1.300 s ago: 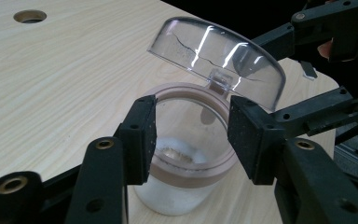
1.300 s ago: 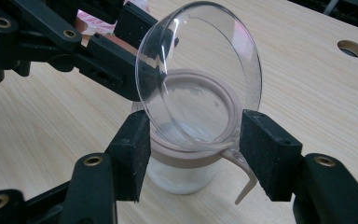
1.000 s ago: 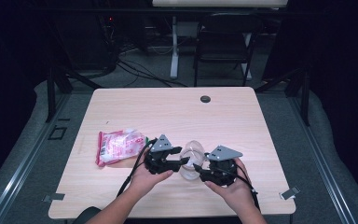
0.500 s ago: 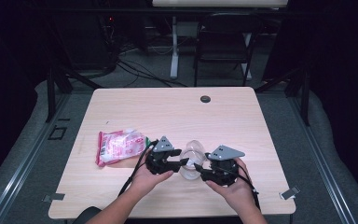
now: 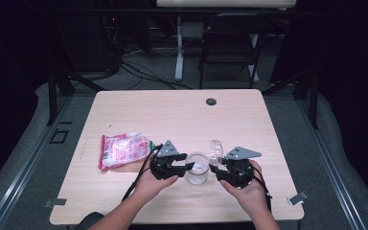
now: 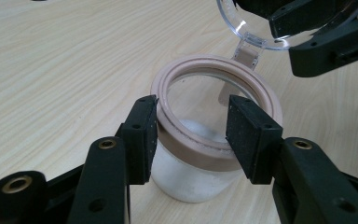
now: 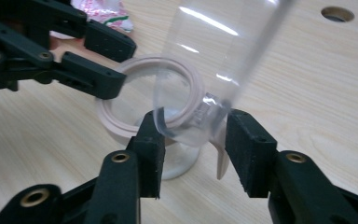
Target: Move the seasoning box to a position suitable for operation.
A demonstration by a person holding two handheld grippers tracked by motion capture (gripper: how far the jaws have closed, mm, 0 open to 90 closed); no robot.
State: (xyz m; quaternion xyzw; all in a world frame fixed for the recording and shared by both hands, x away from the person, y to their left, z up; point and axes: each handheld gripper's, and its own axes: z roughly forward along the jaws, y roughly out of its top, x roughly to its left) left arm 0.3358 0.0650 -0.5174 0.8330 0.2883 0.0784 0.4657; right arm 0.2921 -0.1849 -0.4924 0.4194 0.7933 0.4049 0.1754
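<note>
Round glass jar (image 5: 196, 168) — clear hinged lid (image 5: 215, 149)

Your tongs (image 6: 191, 140) are black with brass-coloured rivets. The jar (image 6: 200, 172) is clear with a pinkish-beige rim, its lid (image 7: 214, 74) clear. The desk (image 5: 172, 110) is pale woodgrain; the packet (image 5: 123, 149) is pink and white.

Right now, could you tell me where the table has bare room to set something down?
Free: the far half of the table up to the cable hole, and the right edge. Crowded: the near middle, where both grippers flank the jar, with the pink packet at its left.
</note>
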